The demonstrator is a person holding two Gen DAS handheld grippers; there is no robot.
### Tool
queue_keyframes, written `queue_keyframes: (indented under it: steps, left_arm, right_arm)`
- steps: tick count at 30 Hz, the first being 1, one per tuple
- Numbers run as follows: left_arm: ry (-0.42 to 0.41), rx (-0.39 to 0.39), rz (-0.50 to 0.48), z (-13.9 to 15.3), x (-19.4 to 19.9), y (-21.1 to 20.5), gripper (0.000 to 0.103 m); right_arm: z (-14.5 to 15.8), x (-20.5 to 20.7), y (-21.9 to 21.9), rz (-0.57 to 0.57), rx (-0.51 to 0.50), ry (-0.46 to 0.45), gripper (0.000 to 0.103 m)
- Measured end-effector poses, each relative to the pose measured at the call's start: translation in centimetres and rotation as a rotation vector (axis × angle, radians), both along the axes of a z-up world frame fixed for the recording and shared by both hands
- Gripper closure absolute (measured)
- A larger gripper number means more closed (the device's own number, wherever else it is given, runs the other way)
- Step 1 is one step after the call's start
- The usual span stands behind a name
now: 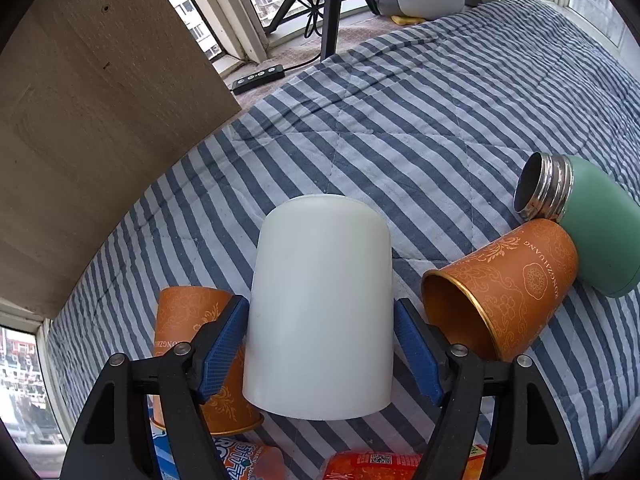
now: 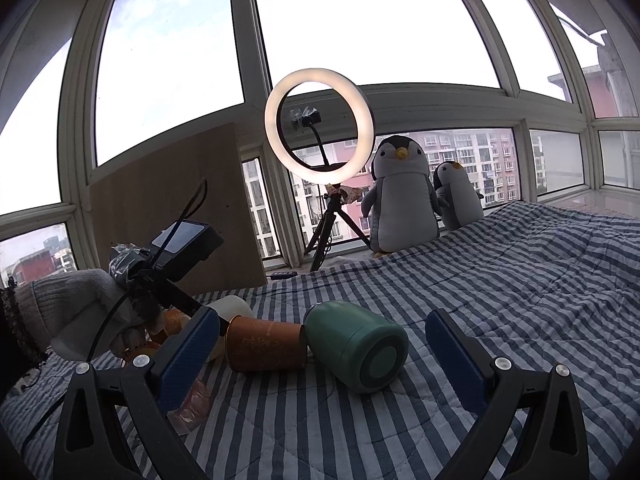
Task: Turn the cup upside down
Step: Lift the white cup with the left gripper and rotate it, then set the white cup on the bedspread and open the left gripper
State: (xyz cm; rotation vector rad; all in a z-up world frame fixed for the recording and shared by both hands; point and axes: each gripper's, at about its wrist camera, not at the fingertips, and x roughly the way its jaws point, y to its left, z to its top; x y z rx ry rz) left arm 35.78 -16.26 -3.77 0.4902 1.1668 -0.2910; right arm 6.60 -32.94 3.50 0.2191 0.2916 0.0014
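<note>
Your left gripper straddles the tall white plastic cup standing upside down on the blue-striped quilt — its blue pads sit beside the walls, contact unclear. Right of it lie an orange patterned paper cup and a green steel flask, touching. Your right gripper hangs spread wide — empty.

orange cup, apparently "ONGZHUANG" (upside down)

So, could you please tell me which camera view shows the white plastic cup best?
The left wrist view: the white plastic cup fills the centre, closed end up, between the left gripper fingers, which flank it with narrow gaps. In the right wrist view only a pale sliver of it shows behind that view's own blue finger.
</note>
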Motion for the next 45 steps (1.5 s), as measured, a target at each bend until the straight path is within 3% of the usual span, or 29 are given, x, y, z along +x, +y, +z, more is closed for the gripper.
queue_keyframes:
  steps: [9,17,25,31,34,40,45]
  left_arm:
    - [-0.064,-0.044,-0.001,1.7,-0.7,0.6,0.026]
    - [-0.115,-0.093,-0.009,5.0,-3.0,1.5,0.026]
    - [-0.151,-0.152,-0.091,9.1,-9.4,0.6,0.026]
    - [-0.150,-0.181,-0.187,11.0,-15.8,-1.5,0.026]
    - [-0.118,-0.197,-0.229,10.4,-18.4,-2.5,0.026]
    - [0.000,-0.198,-0.318,6.2,-22.4,-5.1,0.026]
    - [0.054,-0.227,-0.312,2.6,-23.4,-6.2,0.026]
  right_arm:
    - [0.1,-0.1,-0.7,-0.025,0.020,-0.012,0.001]
    - [0.1,-0.2,-0.9,-0.034,0.029,-0.012,0.001]
    - [-0.2,0.3,-1.6,-0.071,0.047,0.013,0.001]
    - [-1.0,0.7,-2.3,-0.111,0.054,0.085,0.001]
    - [-1.2,-0.1,-3.1,-0.123,0.079,0.112,0.001]
    - [-1.4,-2.2,-4.9,-0.129,0.119,0.163,0.001]
    - [-1.5,-3.9,-5.4,-0.134,0.099,0.191,0.001]
